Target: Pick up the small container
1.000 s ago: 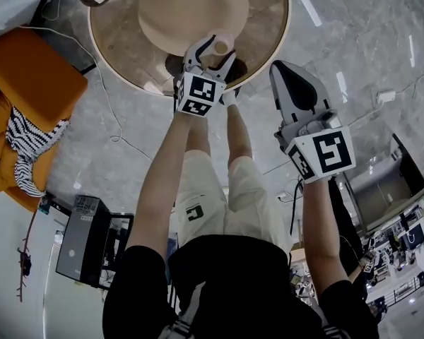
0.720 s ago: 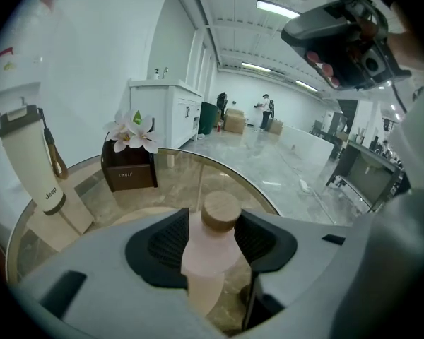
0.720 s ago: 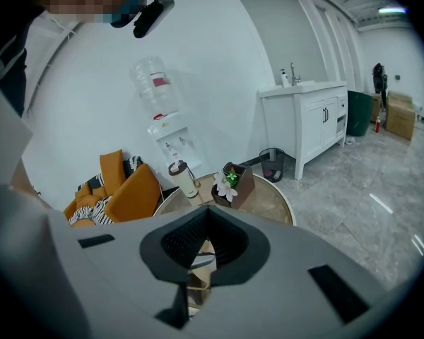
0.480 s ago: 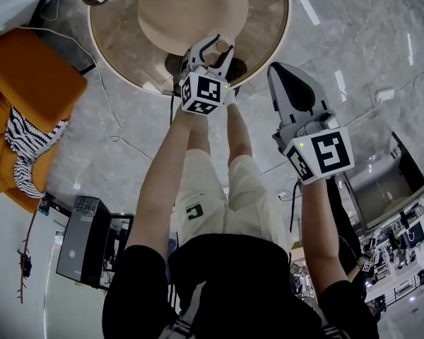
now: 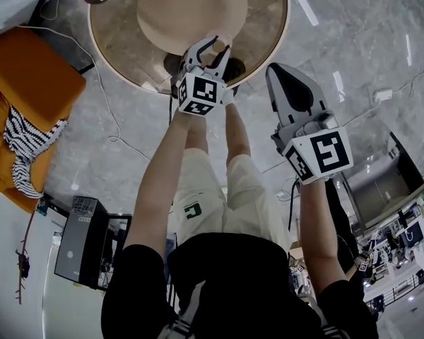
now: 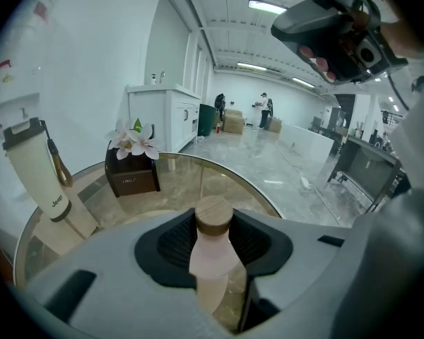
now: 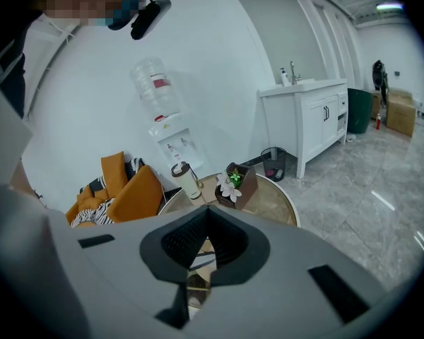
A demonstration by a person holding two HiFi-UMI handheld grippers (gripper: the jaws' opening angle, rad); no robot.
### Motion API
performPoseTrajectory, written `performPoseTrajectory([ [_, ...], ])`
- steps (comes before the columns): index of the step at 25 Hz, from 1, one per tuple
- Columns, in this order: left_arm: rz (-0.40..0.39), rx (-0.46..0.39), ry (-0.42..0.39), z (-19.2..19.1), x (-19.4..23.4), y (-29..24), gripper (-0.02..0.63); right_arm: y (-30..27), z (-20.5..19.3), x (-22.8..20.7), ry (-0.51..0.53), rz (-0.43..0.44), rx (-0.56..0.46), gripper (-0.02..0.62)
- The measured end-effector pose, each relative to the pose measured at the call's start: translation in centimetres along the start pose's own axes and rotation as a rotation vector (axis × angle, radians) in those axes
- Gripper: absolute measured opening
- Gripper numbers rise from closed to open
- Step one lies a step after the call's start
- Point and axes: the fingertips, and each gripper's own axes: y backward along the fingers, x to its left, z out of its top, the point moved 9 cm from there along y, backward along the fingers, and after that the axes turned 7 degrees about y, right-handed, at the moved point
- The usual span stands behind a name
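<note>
1. I watched the person work at the round table [image 5: 268,27], with the small container [image 6: 213,256] standing near the edge closest to them. It was a pale pink bottle with a wooden cap [image 6: 214,216].
2. The left gripper [image 6: 213,237] reached over that near edge with the container between its jaws. The jaws had just been closing in on it. As far as I could judge, the pads were pressed against its sides, just under the cap.
3. The right gripper [image 7: 206,214] hung off to the side, beyond the table's edge. Its jaws were brought together with nothing in them, and it took no part.
4. The reach and the squeeze looked finished. The lift was what remained. The container's base was hidden behind the jaws, so I could not tell whether it had left the tabletop.
5. The container stood upright, its long axis running straight up from the table and its cap on top. The gripper came at it on a downward slant, so the jaws met the neck and shoulder from either side, not from above.
6. The dark flower box [image 6: 132,168] and the cream tumbler [image 6: 39,175] stood towards the table's far edge, well apart from the container. I judged that a straight upward pull would have nothing to catch on.
</note>
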Motion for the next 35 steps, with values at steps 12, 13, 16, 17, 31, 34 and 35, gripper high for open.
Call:
performPoseTrajectory([
  [12,0.002,-0.090,0.047,5.7,-1.7,7.9,0.144,3.5,5.1,1.4,0.063,0.025,-0.066,0.003],
  [13,0.004,-0.094,0.047,6.5,-2.1,8.9,0.144,4.2,5.9,1.6,0.070,0.027,-0.073,0.003],
  [16,0.019,-0.102,0.028,8.9,-3.3,11.8,0.144,6.4,8.3,2.4,0.096,0.036,-0.095,0.003],
  [17,0.026,-0.107,0.024,9.7,-3.6,12.8,0.144,7.2,9.1,2.7,0.103,0.038,-0.105,0.003],
  [31,0.098,-0.280,0.100,23.7,-9.2,26.8,0.144,17.3,15.5,6.3,0.114,0.069,-0.268,0.003],
  [34,0.127,-0.331,0.089,25.8,-10.3,29.1,0.144,19.0,17.3,6.9,0.148,0.075,-0.319,0.003],
  [35,0.136,-0.344,0.083,26.4,-10.4,29.7,0.145,19.4,18.0,7.0,0.162,0.073,-0.337,0.003],
])
